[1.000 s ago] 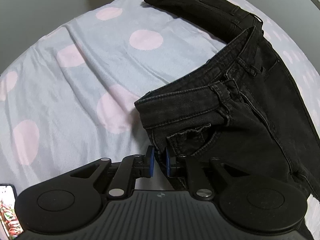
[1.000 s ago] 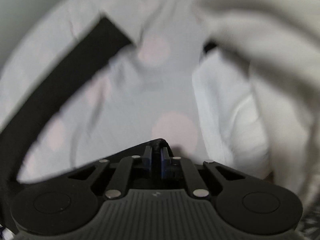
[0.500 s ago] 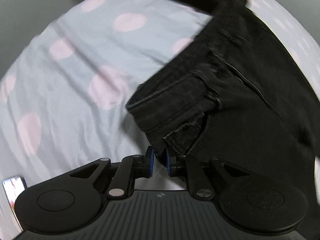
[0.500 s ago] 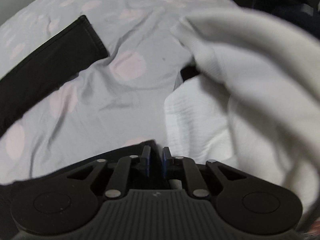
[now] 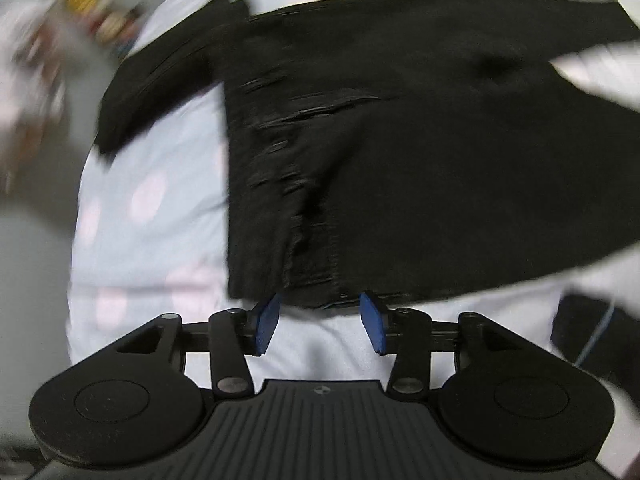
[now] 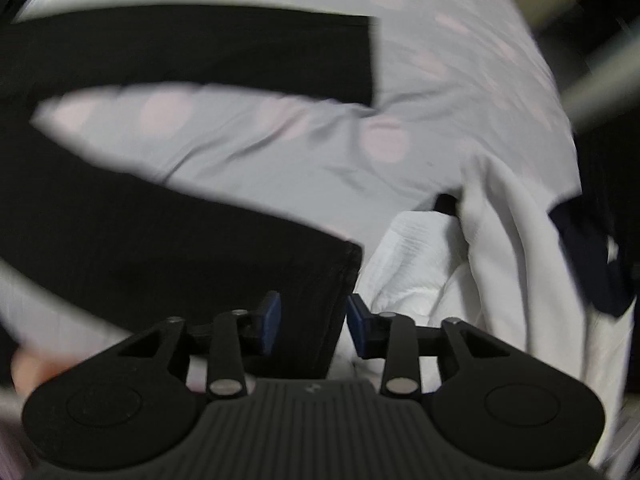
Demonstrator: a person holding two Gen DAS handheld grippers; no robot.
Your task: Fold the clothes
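Black jeans (image 5: 420,160) lay on dotted bedsheet (image 5: 160,240); my left gripper (image 5: 320,320) and right gripper (image 6: 313,320) had just opened, fingers apart, gripping nothing, white garment (image 6: 500,240) beside.

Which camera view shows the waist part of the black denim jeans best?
The left wrist view: the black denim jeans show their waistband and pocket area there, though blurred. The right wrist view shows only the two leg ends on the dotted sheet.

Jeans (image 5: 420,168): I see them spread on the bedsheet (image 5: 160,240), waist end nearest my left claw (image 5: 320,322).
Trouser leg (image 6: 180,256): its hem lies between my right claw's (image 6: 314,326) fingers.
Shirt heap (image 6: 500,248): right of that hem, on the bedsheet.
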